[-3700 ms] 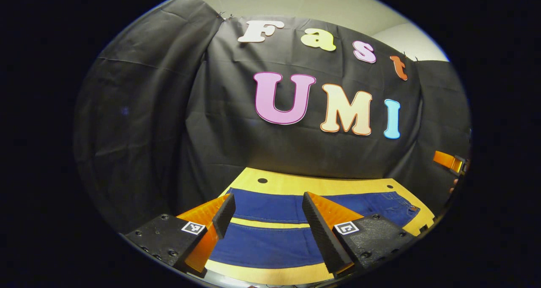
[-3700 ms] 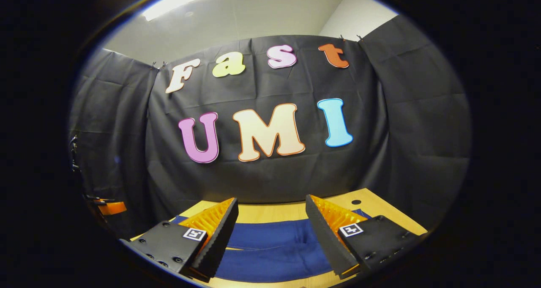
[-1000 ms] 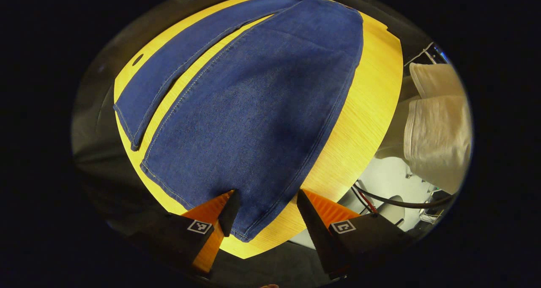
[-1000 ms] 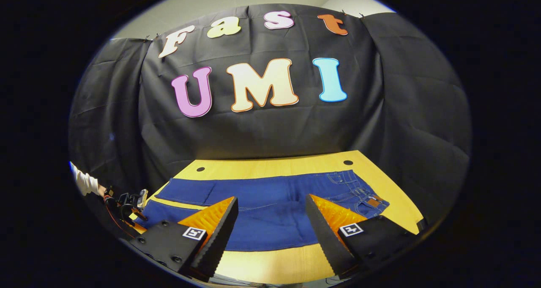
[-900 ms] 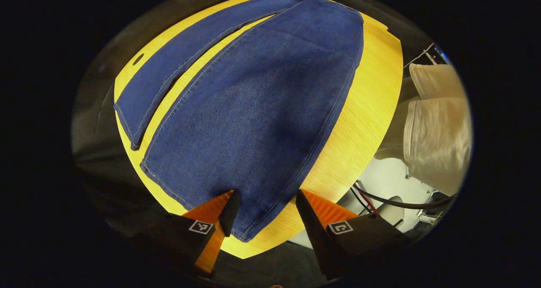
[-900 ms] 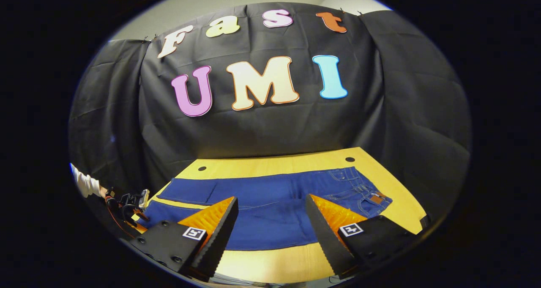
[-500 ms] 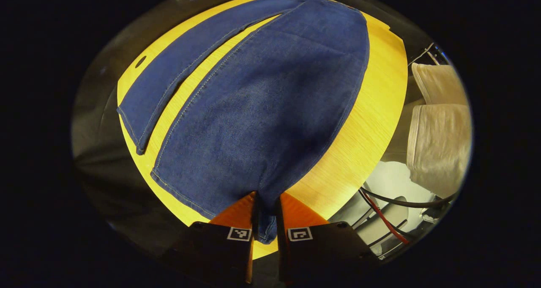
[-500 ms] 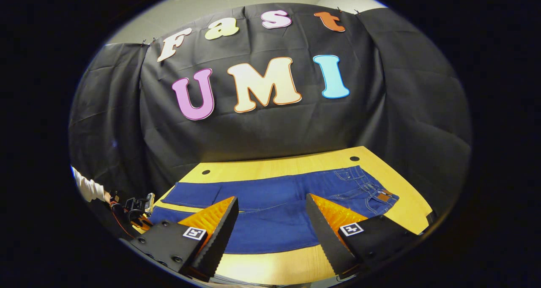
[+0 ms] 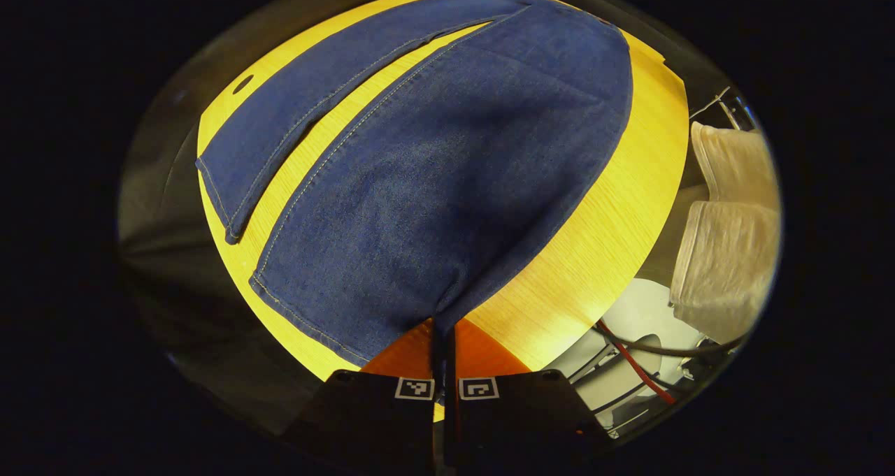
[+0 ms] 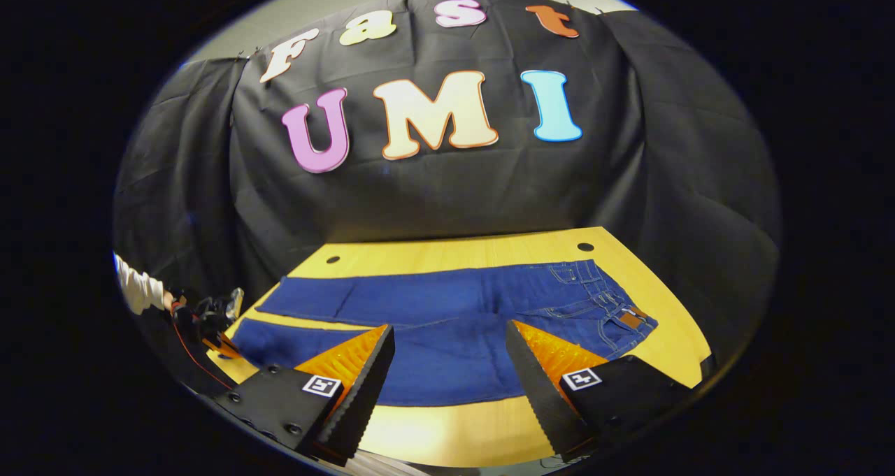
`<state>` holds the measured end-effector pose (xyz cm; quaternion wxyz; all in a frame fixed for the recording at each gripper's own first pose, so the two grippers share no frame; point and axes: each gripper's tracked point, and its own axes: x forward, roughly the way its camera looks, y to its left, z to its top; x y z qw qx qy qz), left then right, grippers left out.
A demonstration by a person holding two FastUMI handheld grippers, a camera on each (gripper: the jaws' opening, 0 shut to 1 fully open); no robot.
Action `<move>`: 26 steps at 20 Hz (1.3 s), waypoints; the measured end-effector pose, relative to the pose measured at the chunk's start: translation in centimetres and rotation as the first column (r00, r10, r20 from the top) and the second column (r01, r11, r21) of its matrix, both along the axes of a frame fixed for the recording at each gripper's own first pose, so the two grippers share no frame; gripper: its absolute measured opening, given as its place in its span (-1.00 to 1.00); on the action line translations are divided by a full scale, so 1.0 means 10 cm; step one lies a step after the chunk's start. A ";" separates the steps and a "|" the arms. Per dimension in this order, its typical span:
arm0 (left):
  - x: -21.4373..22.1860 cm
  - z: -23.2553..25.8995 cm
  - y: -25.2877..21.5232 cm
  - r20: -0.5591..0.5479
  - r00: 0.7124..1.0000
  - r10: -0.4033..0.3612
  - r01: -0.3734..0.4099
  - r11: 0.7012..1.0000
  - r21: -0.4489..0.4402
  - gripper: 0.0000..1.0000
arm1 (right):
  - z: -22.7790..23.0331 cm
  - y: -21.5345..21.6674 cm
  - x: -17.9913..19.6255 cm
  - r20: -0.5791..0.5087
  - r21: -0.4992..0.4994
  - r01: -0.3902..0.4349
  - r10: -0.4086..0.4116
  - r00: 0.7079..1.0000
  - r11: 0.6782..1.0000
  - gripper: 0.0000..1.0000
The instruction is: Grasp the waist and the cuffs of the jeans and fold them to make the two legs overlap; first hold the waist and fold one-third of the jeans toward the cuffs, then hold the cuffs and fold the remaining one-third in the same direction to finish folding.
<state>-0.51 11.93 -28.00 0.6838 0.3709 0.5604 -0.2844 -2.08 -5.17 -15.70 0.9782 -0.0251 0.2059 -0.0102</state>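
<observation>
Jeans (image 10: 447, 322) of dark blue denim lying flat along a yellow wooden tabletop (image 10: 447, 430), both legs spread side by side with a strip of bare wood between them. In the right gripper view the waist, with its pockets and a small brown patch (image 10: 631, 319), lies toward the right end of the table and the cuffs toward the left end. The right gripper (image 10: 451, 381) hovers above the near edge of the table with its two fingers spread wide apart, nothing between them. At the far left of this view the left gripper (image 10: 210, 319) appears at the cuff end of the near leg, with a white sleeve (image 10: 136, 287) of the person behind it.

In the left gripper view the left gripper (image 9: 442, 343) has its fingers pressed together on the corner of the near leg's cuff (image 9: 440, 308); the denim puckers where it enters the jaws. The far leg (image 9: 308, 112) lies flat, its cuff apart from the near one. Pale cloth-covered knees (image 9: 727, 252) and red and black cables (image 9: 629, 364) are visible beyond the table edge.
</observation>
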 end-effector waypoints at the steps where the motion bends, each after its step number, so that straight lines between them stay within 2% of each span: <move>1: 0.01 0.00 0.01 -0.004 1.000 0.001 -0.001 1.000 0.007 -1.00 | -0.07 -0.08 0.02 -0.028 -0.014 -0.018 0.018 0.999 1.000 0.97; 5: 0.01 0.01 0.01 -0.015 1.000 0.028 -0.027 0.999 0.036 -1.00 | -0.43 -0.46 0.13 -0.180 -0.095 -0.112 0.094 0.979 0.989 0.89; 6: 0.01 0.01 0.01 -0.016 0.999 0.037 -0.037 0.999 0.039 -1.00 | -0.50 -0.58 0.16 -0.224 -0.130 -0.132 0.101 0.969 0.983 0.97; 7: 0.01 0.01 0.01 -0.016 0.999 0.044 -0.044 0.998 0.044 -1.00 | -0.57 -0.71 0.18 -0.271 -0.169 -0.161 0.111 0.956 0.972 0.89; 8: 0.02 0.01 0.01 -0.016 0.999 0.050 -0.049 0.998 0.049 -1.00 | -0.65 -0.83 0.19 -0.313 -0.213 -0.195 0.122 0.942 0.957 0.97; 9: 0.03 0.01 0.01 -0.014 0.998 0.054 -0.053 0.997 0.054 -1.00 | -0.71 -0.95 0.19 -0.369 -0.257 -0.237 0.132 0.920 0.937 0.97; 11: 0.02 0.01 0.01 -0.010 0.998 0.057 -0.057 0.997 0.059 -1.00 | -0.90 -1.17 0.12 -0.496 -0.326 -0.354 0.161 0.854 0.876 0.97; 14: 0.03 0.01 0.00 -0.015 0.997 0.071 -0.070 0.996 0.061 -1.00 | -1.22 -1.28 0.00 -0.655 -0.329 -0.544 0.228 0.720 0.772 0.99; 16: 0.03 0.01 0.00 -0.022 0.996 0.083 -0.082 0.994 0.068 -1.00 | -1.42 -1.37 -0.08 -0.737 -0.319 -0.634 0.237 0.634 0.704 0.99; 18: 0.04 0.01 0.01 -0.025 0.995 0.095 -0.093 0.992 0.080 -1.00 | -1.58 -1.46 -0.08 -0.795 -0.315 -0.694 0.220 0.565 0.647 0.99; 19: 0.04 0.01 0.01 -0.023 0.995 0.101 -0.098 0.991 0.087 -1.00 | -1.64 -1.47 -0.09 -0.813 -0.303 -0.710 0.216 0.541 0.636 1.00; 21: 0.04 0.01 0.00 -0.018 0.995 0.101 -0.099 0.990 0.098 -1.00 | -1.71 -1.46 -0.06 -0.831 -0.271 -0.724 0.226 0.509 0.634 1.00; 24: 0.04 0.01 0.01 -0.015 0.995 0.099 -0.097 0.989 0.115 -1.00 | -1.85 -1.56 0.00 -0.858 -0.226 -0.725 0.220 0.464 0.650 1.00; 25: 0.05 0.01 0.01 -0.015 0.995 0.097 -0.095 0.988 0.120 -1.00 | -1.84 -1.54 -0.03 -0.868 -0.194 -0.726 0.229 0.440 0.660 1.00; 26: 0.05 0.01 0.00 -0.014 0.995 0.098 -0.095 0.988 0.122 -1.00 | -1.87 -1.53 -0.01 -0.872 -0.179 -0.722 0.232 0.431 0.668 1.00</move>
